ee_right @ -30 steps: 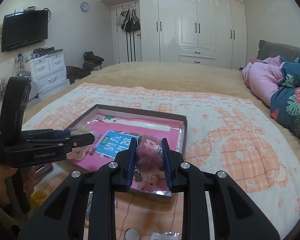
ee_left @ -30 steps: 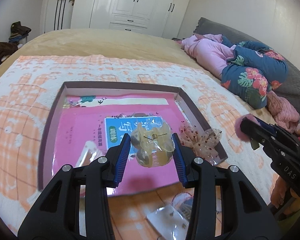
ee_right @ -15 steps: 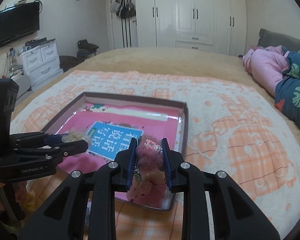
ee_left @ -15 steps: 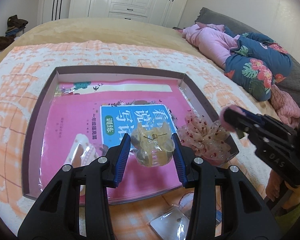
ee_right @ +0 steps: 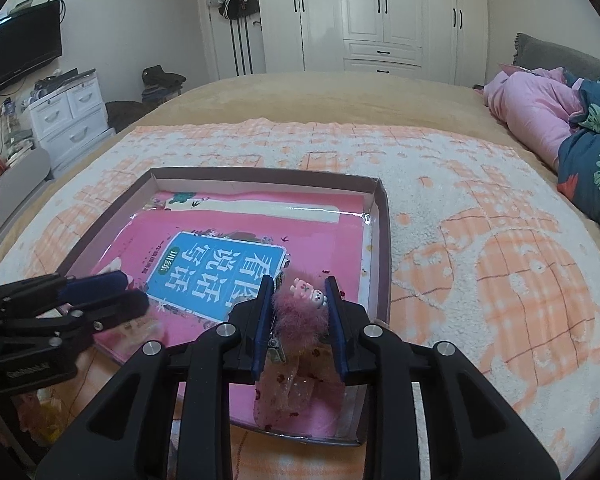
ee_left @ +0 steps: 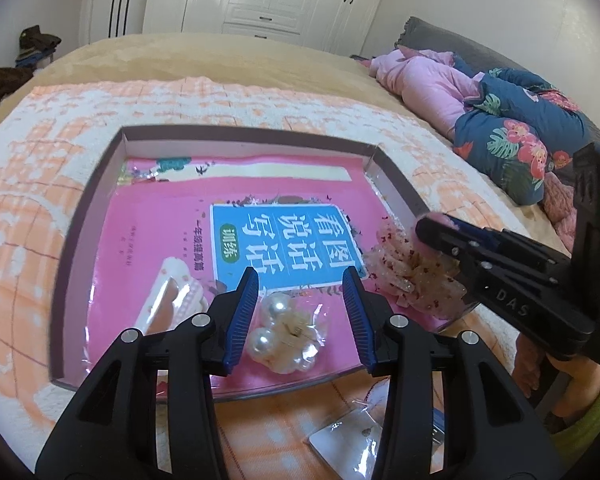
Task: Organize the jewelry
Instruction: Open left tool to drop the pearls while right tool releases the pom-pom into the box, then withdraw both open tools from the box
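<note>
A brown-rimmed tray (ee_left: 240, 136) on the bed holds a pink book (ee_left: 156, 240). A pearl hair clip in a clear packet (ee_left: 284, 336) lies on the book between the pads of my left gripper (ee_left: 302, 276), which is open; a gap shows on the clip's right side. My right gripper (ee_right: 299, 282) is shut on a fuzzy pink hair clip (ee_right: 300, 316) with a small cartoon figure, just above the tray's (ee_right: 382, 240) near right corner. Under it lies a clear speckled bow (ee_right: 284, 392). In the left wrist view the right gripper (ee_left: 428, 228) hovers over that bow (ee_left: 408, 276).
A white hair clip (ee_left: 172, 296) lies on the book's left side. Small clear packets (ee_left: 348, 436) sit on the orange checked blanket (ee_right: 500, 280) in front of the tray. Pink and floral bedding (ee_left: 500, 132) is piled at the right. The left gripper (ee_right: 134, 292) shows at the left of the right wrist view.
The pearl clip has dropped from between the left pads onto the book. Both grippers have come lower and closer to the tray; the right one still holds the fuzzy pink clip.
</note>
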`<state>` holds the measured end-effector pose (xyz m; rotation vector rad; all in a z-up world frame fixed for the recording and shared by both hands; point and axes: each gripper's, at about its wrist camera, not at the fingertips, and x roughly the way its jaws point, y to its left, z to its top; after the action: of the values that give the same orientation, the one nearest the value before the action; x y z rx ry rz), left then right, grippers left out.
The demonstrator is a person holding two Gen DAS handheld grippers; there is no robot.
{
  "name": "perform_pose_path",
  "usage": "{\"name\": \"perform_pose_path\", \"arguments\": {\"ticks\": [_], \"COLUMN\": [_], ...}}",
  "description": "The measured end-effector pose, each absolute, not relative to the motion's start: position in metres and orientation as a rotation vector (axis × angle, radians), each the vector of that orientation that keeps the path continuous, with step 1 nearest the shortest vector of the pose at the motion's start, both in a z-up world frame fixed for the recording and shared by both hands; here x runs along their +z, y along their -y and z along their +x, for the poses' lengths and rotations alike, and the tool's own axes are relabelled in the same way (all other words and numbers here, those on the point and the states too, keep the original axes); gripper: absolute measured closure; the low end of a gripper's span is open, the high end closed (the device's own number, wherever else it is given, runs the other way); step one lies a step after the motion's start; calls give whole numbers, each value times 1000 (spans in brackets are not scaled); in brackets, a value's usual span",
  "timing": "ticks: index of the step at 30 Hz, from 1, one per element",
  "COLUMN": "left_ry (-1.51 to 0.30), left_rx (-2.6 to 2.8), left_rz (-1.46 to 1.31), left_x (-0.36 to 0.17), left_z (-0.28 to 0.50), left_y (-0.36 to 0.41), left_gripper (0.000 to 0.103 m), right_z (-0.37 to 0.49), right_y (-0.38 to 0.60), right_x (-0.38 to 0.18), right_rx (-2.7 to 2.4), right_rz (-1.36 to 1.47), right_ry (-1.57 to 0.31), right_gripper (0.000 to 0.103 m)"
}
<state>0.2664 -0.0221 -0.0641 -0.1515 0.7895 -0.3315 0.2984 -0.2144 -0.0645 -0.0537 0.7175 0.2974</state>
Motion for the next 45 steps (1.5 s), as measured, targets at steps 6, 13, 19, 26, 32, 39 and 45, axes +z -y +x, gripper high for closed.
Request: {"name": "perform_pose_path", "arguments": {"ticks": [6,13,19,26,32,39,45], "left_ry": [-768,-727,-682,-606,-528,-471,-446], "left_rx": [-321,-310,-298,-273,-272,-267,-255], "left_rz": [-160,-179,-193,-211,-227,-247,-250], "left_x": [-58,-43,-27,-1,16,33,41], "left_z": [259,246,233,211,192,173,159], "left_y": [18,12,4,-5,-11,-20,-29], "left_gripper": [67,59,45,23,11,11,11], "right_z": [286,251,228,210,195,176,164], "right_y": [220,229,237,246,255,264,266], "right_x": [-59,-40,-23,-7,7,25,32], "right_rx": [320,286,257,244,225,191,199], "right_rz": [-40,-26,-14,20,53,41,33], "right_ry": [-675,-563,-488,-427,-371,-302,-277], "right_gripper": [54,24,15,8,7,7,7]}}
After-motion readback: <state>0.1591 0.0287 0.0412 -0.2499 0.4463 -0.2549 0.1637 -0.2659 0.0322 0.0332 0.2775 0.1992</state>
